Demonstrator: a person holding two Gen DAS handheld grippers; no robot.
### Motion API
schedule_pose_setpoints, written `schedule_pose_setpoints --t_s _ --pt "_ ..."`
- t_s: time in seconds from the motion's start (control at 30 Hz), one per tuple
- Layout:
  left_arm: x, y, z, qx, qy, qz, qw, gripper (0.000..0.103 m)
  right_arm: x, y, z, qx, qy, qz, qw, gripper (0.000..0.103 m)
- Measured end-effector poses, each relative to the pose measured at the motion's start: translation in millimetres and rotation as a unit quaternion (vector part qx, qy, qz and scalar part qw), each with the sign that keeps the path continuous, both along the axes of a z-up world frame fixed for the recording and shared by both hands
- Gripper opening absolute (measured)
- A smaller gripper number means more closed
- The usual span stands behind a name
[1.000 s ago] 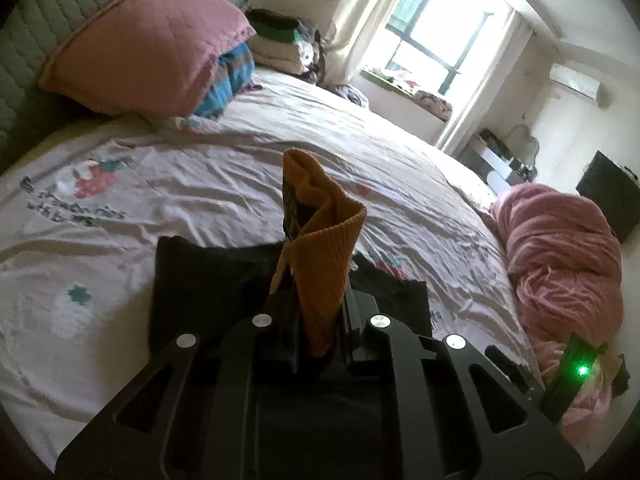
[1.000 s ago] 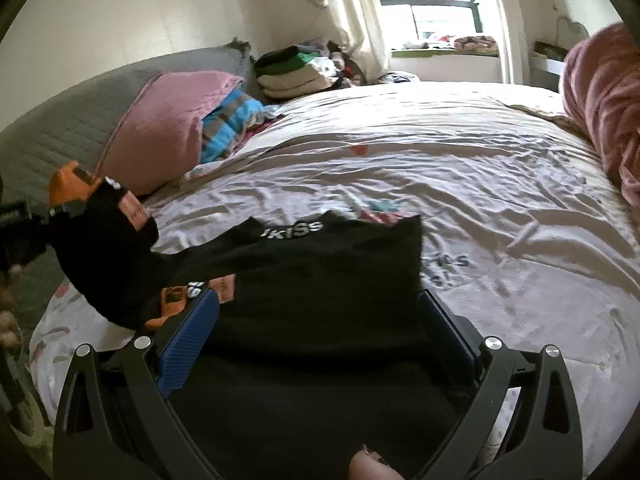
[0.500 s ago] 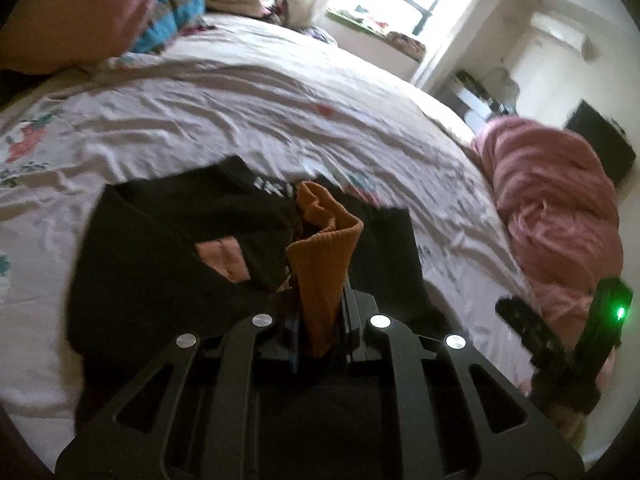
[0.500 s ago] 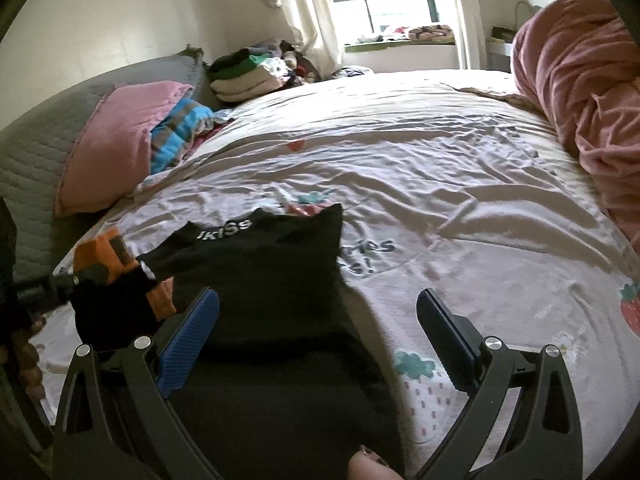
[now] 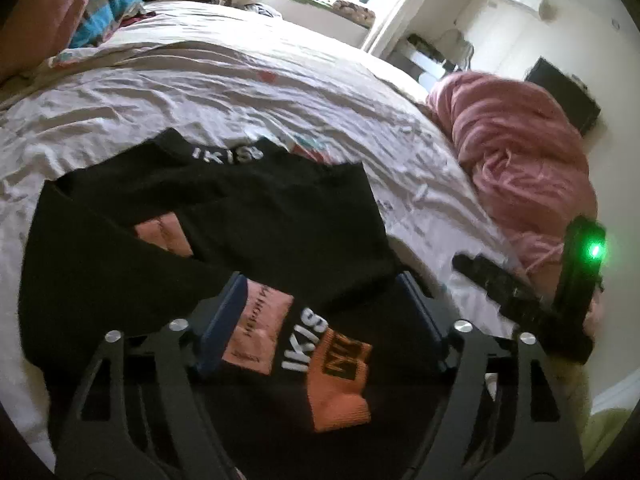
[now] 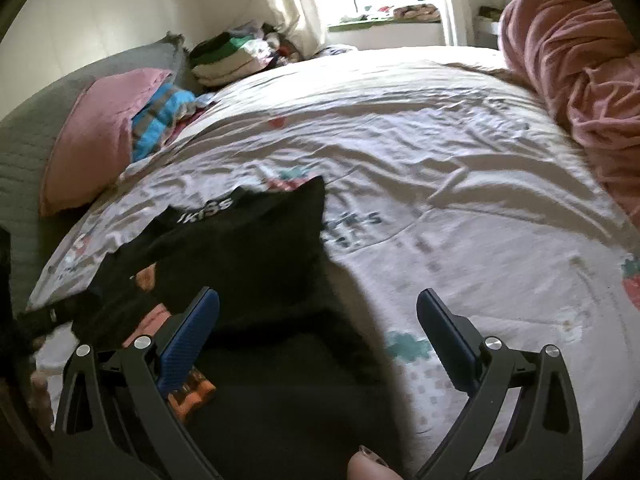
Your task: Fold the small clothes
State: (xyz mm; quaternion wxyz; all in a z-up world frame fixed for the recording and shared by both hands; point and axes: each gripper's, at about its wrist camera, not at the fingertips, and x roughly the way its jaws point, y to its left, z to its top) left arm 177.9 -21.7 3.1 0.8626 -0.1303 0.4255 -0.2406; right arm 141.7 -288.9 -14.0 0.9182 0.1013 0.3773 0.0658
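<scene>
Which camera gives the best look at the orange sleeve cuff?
The left wrist view: the orange sleeve cuff lies in full sight between the opening left gripper's jaws. The right wrist view shows only a sliver of it behind a blue finger pad.

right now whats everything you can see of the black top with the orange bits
The black top is a small knit garment lying on the printed bedsheet, partly folded. White lettering runs along its collar at the far edge, and salmon-orange patches show on the body. One sleeve is laid across the front, its ribbed orange cuff and more white lettering lying between the left gripper's jaws, which are opening and no longer pinch it. The right gripper stands open over its right edge.
</scene>
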Motion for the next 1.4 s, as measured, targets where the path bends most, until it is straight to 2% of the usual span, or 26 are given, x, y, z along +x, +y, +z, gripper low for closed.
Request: schedule_pose_setpoints --t_s 0.07,0.2,0.27,0.33,0.43,0.5,0.53,0.67,0.77,0.9,1.03,1.1,1.23,1.4 --pt "8.5 9.9 2.8 0.005 0.0 0.019 0.9998 0.072 1.0 12.1 -3.3 0.005 0.008 0.019 1.0 0.098" --pt "25.8 40.8 9.5 0.064 -0.018 0.082 0.9944 0.075 2.9 52.5 -23.1 0.021 0.057 0.087 0.994 0.098" --pt "29.8 62.0 10.3 0.068 -0.025 0.11 0.9912 0.078 2.6 69.5 -34.6 0.022 0.082 0.109 0.99 0.095" --pt "29.2 79.4 10.4 0.068 -0.03 0.132 0.9885 0.079 3.4 86.9 -50.8 0.016 0.113 0.121 0.986 0.08" --pt "27.2 109.9 5.9 0.057 -0.03 0.164 0.9844 0.079 2.4 103.1 -62.7 0.009 0.125 0.129 0.984 0.059" --pt "27.3 128.5 2.6 0.049 -0.024 0.184 0.9815 0.079 0.9 109.4 -57.9 0.015 0.11 0.146 0.983 0.015" --pt "27.7 137.7 2.1 0.043 -0.022 0.192 0.9802 0.079 1.3 112.5 -53.6 0.017 0.103 0.152 0.983 0.007" --pt "25.8 161.6 4.1 0.023 -0.022 0.218 0.9754 0.079 7.8 123.2 -30.2 0.005 0.063 0.183 0.981 0.005" --pt "21.2 175.1 6.4 0.018 -0.027 0.239 0.9704 0.079 16.9 133.6 2.1 -0.016 0.016 0.21 0.978 0.005" --pt "20.6 178.2 5.1 0.012 -0.028 0.244 0.9692 0.079 29.4 150.2 53.8 -0.081 -0.063 0.242 0.965 0.005" --pt "21.9 174.2 2.9 0.019 -0.029 0.239 0.9703 0.079 48.0 151.3 78.5 -0.118 -0.095 0.245 0.958 0.005" --pt "23.1 169.1 0.7 0.026 -0.027 0.233 0.9718 0.079 60.4 148.5 76.8 -0.132 -0.088 0.235 0.959 0.005" --pt "27.2 155.8 -5.4 0.052 -0.025 0.219 0.974 0.079 77.5 139.2 53.5 -0.163 -0.064 0.21 0.962 0.005" --pt "29.9 139.2 -13.8 0.072 -0.019 0.2 0.977 0.079 87.8 124.5 24.0 -0.163 -0.033 0.177 0.97 0.005"
